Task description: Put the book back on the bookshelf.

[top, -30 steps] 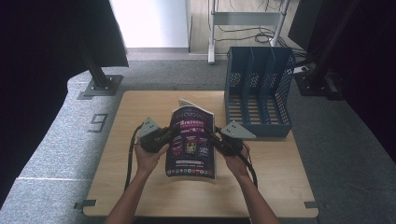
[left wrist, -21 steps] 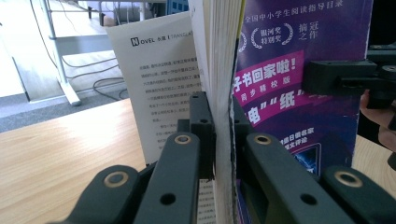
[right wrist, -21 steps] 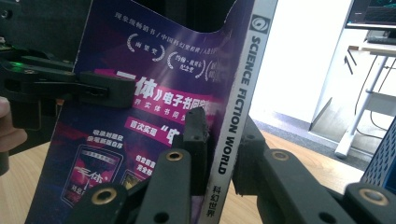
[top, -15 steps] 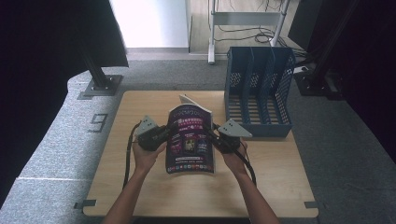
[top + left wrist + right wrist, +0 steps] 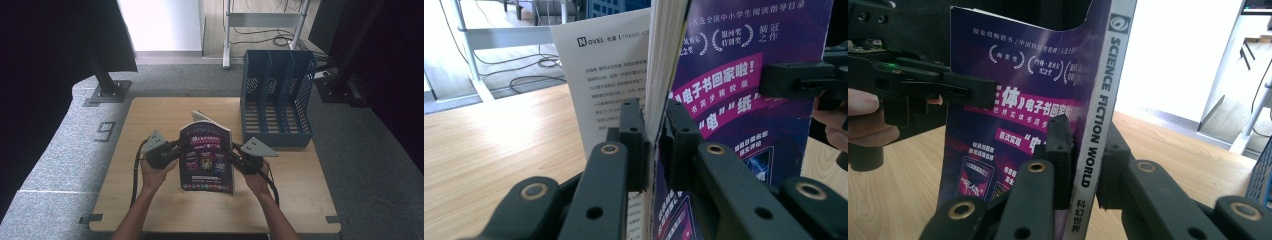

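Showing a purple magazine [image 5: 207,157] with pink banners and white spine, beside a blue file rack [image 5: 276,95], on light wood table [image 5: 150,110].

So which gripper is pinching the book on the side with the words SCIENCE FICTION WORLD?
The right gripper. Its jaws clamp the spine of the book, where those words run; the left gripper pinches the open page edge instead.

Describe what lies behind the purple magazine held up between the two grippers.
Behind the magazine a white printed page shows, with the blue file rack farther back. The table directly behind it is hidden.
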A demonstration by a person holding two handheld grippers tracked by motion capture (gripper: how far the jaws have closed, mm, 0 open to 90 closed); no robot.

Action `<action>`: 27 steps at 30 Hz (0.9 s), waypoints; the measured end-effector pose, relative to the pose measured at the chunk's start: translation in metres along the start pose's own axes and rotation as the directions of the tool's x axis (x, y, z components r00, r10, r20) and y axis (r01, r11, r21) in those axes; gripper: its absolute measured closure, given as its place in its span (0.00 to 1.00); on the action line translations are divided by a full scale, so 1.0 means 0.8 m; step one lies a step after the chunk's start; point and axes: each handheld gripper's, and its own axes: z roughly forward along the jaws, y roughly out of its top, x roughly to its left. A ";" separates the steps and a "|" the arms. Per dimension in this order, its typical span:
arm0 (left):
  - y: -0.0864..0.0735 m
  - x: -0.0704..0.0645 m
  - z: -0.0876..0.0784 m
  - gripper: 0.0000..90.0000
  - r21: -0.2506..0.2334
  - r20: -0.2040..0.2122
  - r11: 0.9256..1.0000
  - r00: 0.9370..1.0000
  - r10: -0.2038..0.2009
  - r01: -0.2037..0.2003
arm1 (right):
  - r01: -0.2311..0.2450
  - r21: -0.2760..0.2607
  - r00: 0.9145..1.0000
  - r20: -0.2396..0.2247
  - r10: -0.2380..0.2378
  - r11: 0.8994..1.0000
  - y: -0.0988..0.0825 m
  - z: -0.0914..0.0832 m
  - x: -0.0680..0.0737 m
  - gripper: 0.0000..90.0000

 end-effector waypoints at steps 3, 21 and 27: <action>0.001 0.002 0.002 0.94 -0.003 -0.004 1.000 1.000 0.000 0.000 | 0.014 0.000 1.000 0.003 -0.014 1.000 0.001 0.002 0.002 0.88; 0.020 0.010 0.000 0.97 -0.035 -0.054 0.999 0.998 0.025 -0.027 | 0.047 -0.052 0.998 0.033 -0.046 0.998 0.007 0.030 -0.003 0.87; 0.008 0.008 -0.011 0.95 -0.050 -0.028 0.999 1.000 0.005 -0.006 | 0.041 -0.052 0.999 0.005 -0.041 0.998 0.004 0.019 0.004 0.88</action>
